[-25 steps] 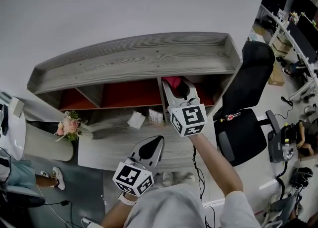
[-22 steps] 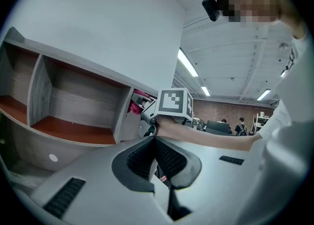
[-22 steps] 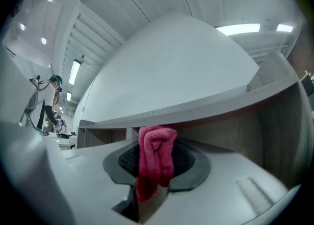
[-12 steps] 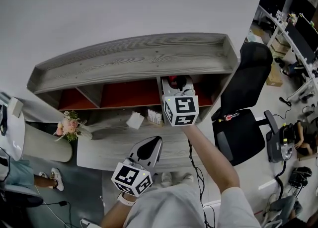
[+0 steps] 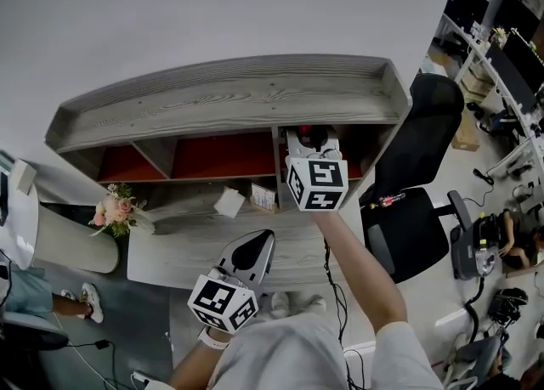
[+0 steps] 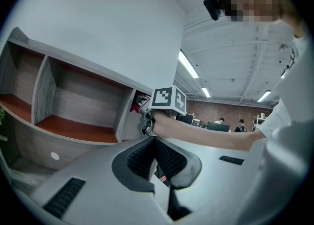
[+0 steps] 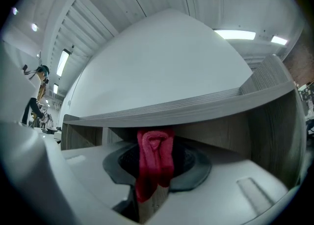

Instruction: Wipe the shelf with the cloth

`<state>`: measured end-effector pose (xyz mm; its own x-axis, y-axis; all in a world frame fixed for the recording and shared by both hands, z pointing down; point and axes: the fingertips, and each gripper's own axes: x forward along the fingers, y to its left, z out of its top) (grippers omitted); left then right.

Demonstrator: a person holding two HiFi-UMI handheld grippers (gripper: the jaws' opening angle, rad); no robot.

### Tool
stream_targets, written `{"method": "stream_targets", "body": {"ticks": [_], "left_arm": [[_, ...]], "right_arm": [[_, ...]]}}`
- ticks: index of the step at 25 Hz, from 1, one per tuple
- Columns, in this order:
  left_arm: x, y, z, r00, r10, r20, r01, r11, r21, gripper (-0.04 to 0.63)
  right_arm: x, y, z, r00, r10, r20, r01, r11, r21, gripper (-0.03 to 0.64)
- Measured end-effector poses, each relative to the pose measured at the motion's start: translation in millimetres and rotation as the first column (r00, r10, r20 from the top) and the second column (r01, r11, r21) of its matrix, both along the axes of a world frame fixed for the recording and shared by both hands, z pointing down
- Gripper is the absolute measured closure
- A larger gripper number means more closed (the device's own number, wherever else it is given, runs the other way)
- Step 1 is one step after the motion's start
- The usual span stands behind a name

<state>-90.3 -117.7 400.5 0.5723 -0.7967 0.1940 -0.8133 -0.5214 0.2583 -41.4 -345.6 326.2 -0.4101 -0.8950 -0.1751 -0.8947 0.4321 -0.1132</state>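
Note:
The grey wooden shelf [image 5: 229, 95] has red inner boards and stands on a desk against the white wall. My right gripper [image 5: 311, 140] reaches into the shelf's right compartment, shut on a red cloth [image 7: 155, 162] that hangs bunched between the jaws. In the head view only a bit of the cloth [image 5: 303, 132] shows, under the shelf's top board. My left gripper [image 5: 257, 244] hovers over the desk, in front of the shelf, shut with nothing in it. The left gripper view shows the shut left gripper [image 6: 153, 139], with the right gripper's marker cube [image 6: 168, 99] beyond it at the compartment's mouth.
A bunch of pink flowers [image 5: 116, 211] lies at the left end of the desk [image 5: 183, 252]. A small white box [image 5: 229, 203] and a small carton [image 5: 263, 199] stand below the shelf. A black office chair [image 5: 416, 167] stands close to the right.
My right gripper has moved up and further into the right compartment with the cloth, so less of the cloth shows. The left gripper has barely shifted.

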Motion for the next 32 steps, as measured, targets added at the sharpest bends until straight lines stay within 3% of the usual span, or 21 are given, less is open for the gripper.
{"method": "stream_targets", "body": {"ticks": [5,14,26,32], "left_arm": [[6.5,0.7,0.3,1.000,0.023,-0.017,-0.023,1.000,0.004,0.589],[22.1,2.1,4.7,0.998,0.069,-0.016,-0.069,0.998,-0.003,0.589],[19.7,4.9,3.4,0.998,0.061,-0.010,-0.061,0.998,0.001,0.589],[3.1,3.3,6.6,1.000,0.022,-0.004,-0.022,1.000,-0.006,0.589]], "right_arm": [[48.5,-6.2,5.2,0.991,0.111,0.075,-0.108,0.993,-0.040,0.495],[142.7,-14.1,10.3,0.937,0.304,0.171,-0.287,0.951,-0.116,0.495],[166.5,-27.0,13.6,0.883,0.411,0.227,-0.380,0.910,-0.167,0.495],[164.3,-44.7,12.0,0.884,0.422,0.199,-0.400,0.905,-0.144,0.495]]}}
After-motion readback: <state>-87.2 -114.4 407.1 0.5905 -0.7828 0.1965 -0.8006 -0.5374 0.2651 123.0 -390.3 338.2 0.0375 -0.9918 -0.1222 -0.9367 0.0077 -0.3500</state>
